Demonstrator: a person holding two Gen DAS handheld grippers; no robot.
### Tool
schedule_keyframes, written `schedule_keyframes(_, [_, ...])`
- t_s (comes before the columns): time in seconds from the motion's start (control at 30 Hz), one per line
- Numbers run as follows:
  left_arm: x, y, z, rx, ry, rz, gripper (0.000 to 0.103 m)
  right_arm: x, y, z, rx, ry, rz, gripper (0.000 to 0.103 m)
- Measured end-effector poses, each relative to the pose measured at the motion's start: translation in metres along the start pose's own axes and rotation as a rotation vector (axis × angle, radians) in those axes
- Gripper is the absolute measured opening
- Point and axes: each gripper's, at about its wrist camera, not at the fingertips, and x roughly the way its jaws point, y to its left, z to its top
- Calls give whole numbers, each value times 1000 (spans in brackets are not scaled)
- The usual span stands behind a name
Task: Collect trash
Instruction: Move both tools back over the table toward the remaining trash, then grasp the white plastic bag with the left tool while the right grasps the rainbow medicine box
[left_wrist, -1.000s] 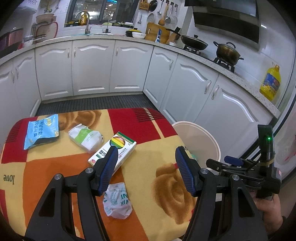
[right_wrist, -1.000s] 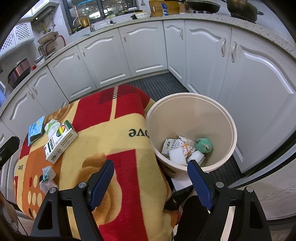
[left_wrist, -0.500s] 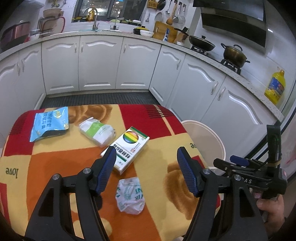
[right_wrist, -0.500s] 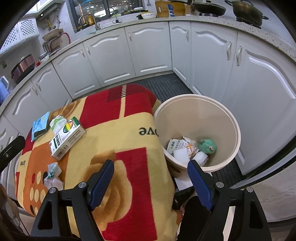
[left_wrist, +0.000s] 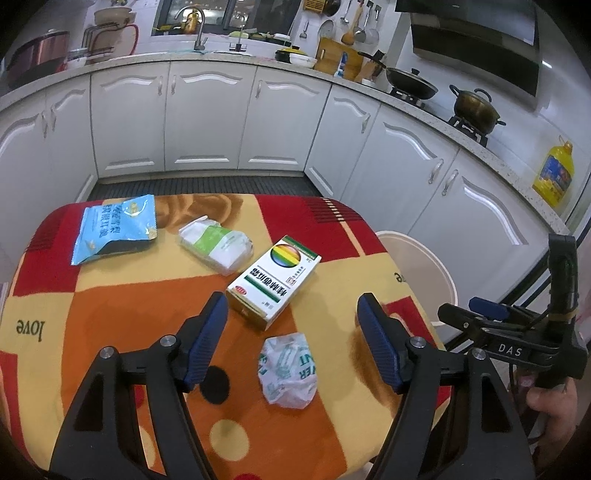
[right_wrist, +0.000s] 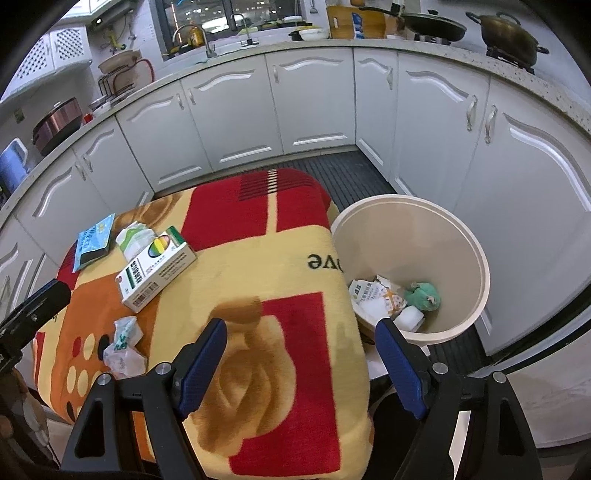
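Since a second ago our left claw (left_wrist: 291, 328) has come nearer over the counter (left_wrist: 110, 310), and its jaws are opening with nothing between them. That readies us for the wad (left_wrist: 289, 370), now just below the claw, near the box (left_wrist: 273, 282). Our right claw (right_wrist: 301, 363), spread and empty, hangs tilted down beside the bin (right_wrist: 476, 258).

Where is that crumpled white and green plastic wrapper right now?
In the left wrist view the crumpled white and green plastic wrapper lies on the patterned blanket, just in front of the white rainbow-printed carton.
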Motion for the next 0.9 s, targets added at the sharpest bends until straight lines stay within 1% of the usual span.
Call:
schedule_keyframes(0.33, [-9, 12, -5, -17, -9, 4, 72, -5, 15, -3, -24, 0, 1, 81])
schedule_keyframes(0.53, [-11, 21, -8, -24, -10, 16, 72, -8, 17, -4, -23, -9, 12, 81])
schedule_keyframes(0.6, [-10, 26, -9, -30, -3, 23, 72, -5, 15, -4, -18, -7, 15, 83])
schedule_keyframes(0.73, [-8, 41, -14, -54, 13, 39, 72, 2, 12, -4, -5, 4, 32, 84])
schedule_keyframes(0.9, [-5, 56, -21, -84, 47, 20, 72, 13, 16, -8, -20, 28, 62, 84])
